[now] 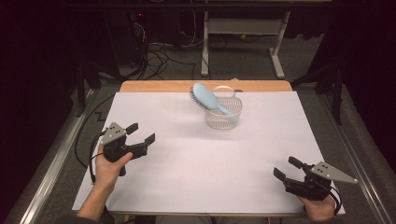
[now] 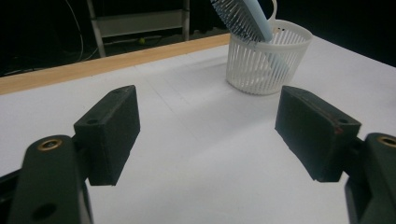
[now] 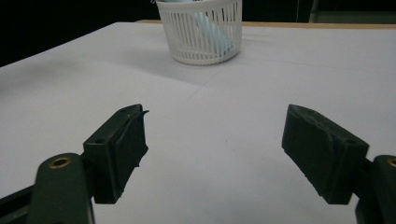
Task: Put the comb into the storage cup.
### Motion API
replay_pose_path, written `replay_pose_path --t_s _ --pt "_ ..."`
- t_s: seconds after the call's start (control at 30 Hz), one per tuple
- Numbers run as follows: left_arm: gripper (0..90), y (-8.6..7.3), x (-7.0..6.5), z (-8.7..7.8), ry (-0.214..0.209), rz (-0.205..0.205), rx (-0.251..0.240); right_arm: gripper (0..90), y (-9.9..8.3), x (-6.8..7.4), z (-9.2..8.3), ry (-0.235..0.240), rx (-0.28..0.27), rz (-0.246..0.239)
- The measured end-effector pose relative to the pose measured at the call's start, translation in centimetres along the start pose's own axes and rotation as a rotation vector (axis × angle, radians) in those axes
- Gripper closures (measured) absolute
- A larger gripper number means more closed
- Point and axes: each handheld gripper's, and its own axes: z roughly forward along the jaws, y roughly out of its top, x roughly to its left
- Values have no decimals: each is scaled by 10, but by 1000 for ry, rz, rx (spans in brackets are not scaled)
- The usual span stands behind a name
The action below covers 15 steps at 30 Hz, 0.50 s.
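The pale blue plastic hairbrush [image 1: 206,97] stands handle-down in the white slatted plastic basket [image 1: 224,116] at the far middle of the white tabletop [image 1: 210,168], its head leaning out over the rim. Both the left tongs [image 1: 140,132] and the right tongs [image 1: 285,169] are released and empty, well apart from the basket. This looks like the stage before any reach: the next move calls for bringing one of the tongs forward to the brush head.

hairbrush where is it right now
In the high view the hairbrush stands handle-down in the white basket at the far middle of the table, its head leaning out to the left over the rim.
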Motion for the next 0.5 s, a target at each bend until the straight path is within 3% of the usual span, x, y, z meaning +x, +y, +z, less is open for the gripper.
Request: replay_pose_path --t_s 0.5 --pt "230 -10 1 -7 4 -9 -5 225 0 0 0 0 2 -2"
